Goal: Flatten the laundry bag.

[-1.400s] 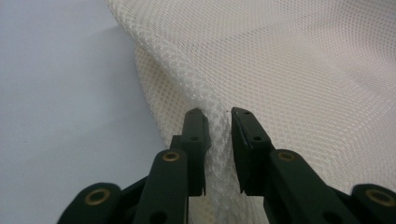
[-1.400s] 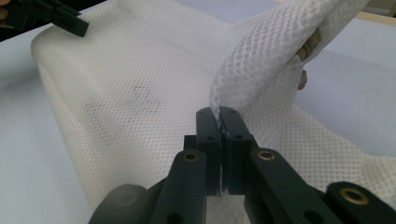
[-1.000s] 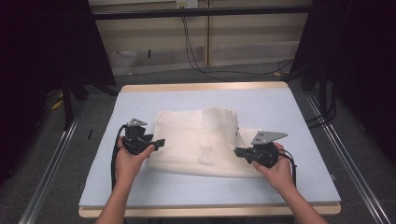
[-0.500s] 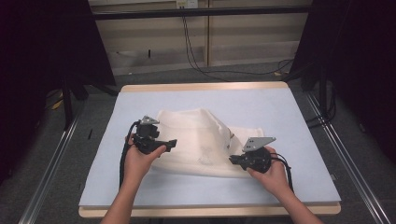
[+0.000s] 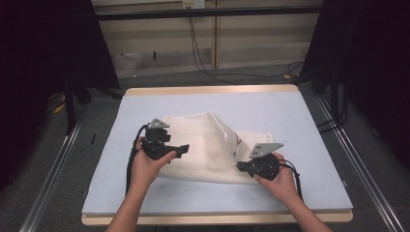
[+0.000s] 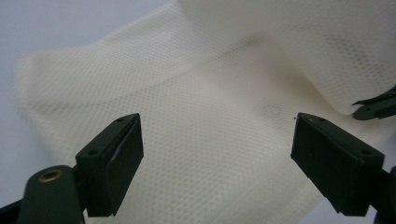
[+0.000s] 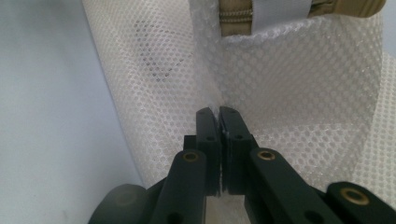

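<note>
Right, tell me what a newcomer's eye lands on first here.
A cream mesh bag lies rumpled mid-table on the pale blue mat. The right gripper has its jaws pinched shut on the bag's near right edge, while the left gripper hovers open over its left side.

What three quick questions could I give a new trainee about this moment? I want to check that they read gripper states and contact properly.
1. True or false: the left gripper is clamped on the cream mesh fabric bag.
2. Which gripper pinches the mesh: A) left, B) right, C) neither?
3. Fill in: the bag lies on a pale ___ mat covering the wooden table.

Key:
1. False. Its jaws stand wide apart above the mesh.
2. B. The right gripper has its jaws shut on a fold of the mesh.
3. Blue.
</note>
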Demonstrator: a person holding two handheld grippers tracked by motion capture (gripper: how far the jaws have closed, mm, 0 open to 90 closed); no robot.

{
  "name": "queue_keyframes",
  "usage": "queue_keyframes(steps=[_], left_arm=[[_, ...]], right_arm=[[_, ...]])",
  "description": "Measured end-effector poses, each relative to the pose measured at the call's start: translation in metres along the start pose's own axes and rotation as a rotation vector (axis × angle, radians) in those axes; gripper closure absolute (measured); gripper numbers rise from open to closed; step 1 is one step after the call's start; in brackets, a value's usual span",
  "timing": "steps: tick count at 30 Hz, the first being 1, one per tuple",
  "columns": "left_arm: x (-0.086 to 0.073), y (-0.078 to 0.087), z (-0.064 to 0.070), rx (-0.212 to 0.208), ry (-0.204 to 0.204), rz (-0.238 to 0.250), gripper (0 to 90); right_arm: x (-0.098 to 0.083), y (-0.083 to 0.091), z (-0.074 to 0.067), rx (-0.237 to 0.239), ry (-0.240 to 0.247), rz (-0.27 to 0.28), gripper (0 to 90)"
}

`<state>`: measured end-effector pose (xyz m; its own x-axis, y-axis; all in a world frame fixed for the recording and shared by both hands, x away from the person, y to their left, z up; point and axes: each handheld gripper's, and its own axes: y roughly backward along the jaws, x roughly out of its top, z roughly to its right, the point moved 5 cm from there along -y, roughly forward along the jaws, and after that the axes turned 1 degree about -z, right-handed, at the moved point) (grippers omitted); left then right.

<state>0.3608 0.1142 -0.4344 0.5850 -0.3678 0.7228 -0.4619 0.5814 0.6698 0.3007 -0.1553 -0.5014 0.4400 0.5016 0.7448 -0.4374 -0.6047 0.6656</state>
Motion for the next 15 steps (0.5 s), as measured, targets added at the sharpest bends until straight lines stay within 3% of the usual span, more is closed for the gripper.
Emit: queue_keyframes(steps=[4,5,9,15], left_arm=[[0.002,-0.011,0.012,-0.033,-0.014,-0.013,14.1],[0.002,-0.013,0.013,-0.050,-0.043,-0.027,14.0],[0.003,-0.022,0.026,-0.102,-0.030,-0.021,11.9],[0.007,-0.033,0.042,-0.152,-0.046,-0.027,7.1]], right_arm=[[0.000,-0.001,0.000,-0.006,0.003,0.000,87.4],[0.001,-0.001,-0.001,-0.006,0.005,-0.001,87.4],[0.001,-0.002,-0.002,-0.015,0.007,-0.003,87.4],[0.001,-0.005,-0.003,-0.017,0.003,-0.004,87.4]])
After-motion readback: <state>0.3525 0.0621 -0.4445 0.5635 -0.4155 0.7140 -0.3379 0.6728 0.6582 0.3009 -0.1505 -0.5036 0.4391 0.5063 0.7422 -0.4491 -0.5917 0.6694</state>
